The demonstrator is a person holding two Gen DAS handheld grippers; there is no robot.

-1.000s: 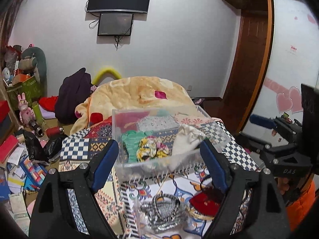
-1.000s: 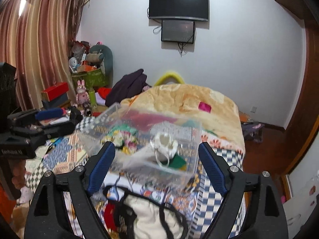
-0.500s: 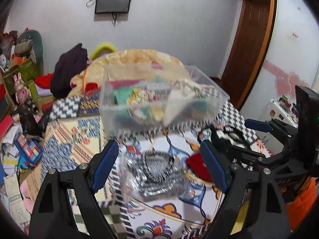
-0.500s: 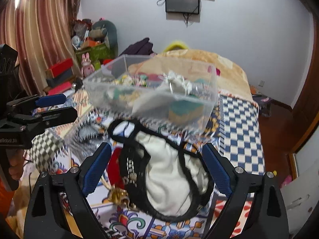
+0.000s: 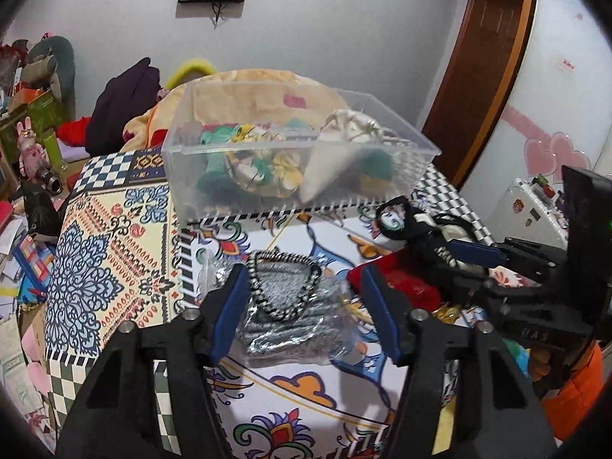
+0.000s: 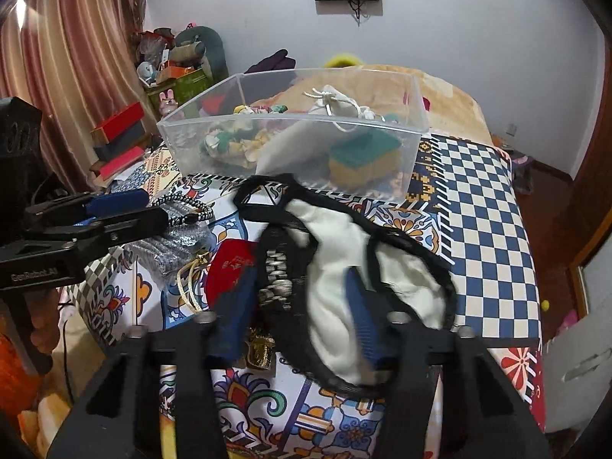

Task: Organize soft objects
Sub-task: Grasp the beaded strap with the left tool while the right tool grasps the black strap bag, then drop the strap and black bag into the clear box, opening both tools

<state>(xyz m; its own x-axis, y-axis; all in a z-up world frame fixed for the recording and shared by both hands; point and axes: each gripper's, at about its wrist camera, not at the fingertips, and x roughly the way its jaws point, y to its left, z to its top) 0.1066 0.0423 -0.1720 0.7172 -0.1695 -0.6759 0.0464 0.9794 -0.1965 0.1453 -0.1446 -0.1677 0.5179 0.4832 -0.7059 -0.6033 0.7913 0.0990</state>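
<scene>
Both your grippers are spread: left gripper (image 5: 302, 302) straddles the silver pouch (image 5: 290, 306), right gripper (image 6: 298, 306) the cream bag (image 6: 336, 267), near the clear bin (image 6: 290, 141).

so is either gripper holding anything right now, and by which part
Nothing is held. The left gripper is open around the silver mesh pouch; the right gripper is open astride the white black-trimmed fabric bag.

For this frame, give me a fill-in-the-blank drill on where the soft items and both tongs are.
1. The clear plastic bin has no ____ on it.
2. The left tongs are ____ around the silver mesh pouch.
3. The right tongs are open over the ____-trimmed cream pouch.
4. The green-and-yellow sponge lies ____ the bin.

Missing: lid; open; black; inside
</scene>
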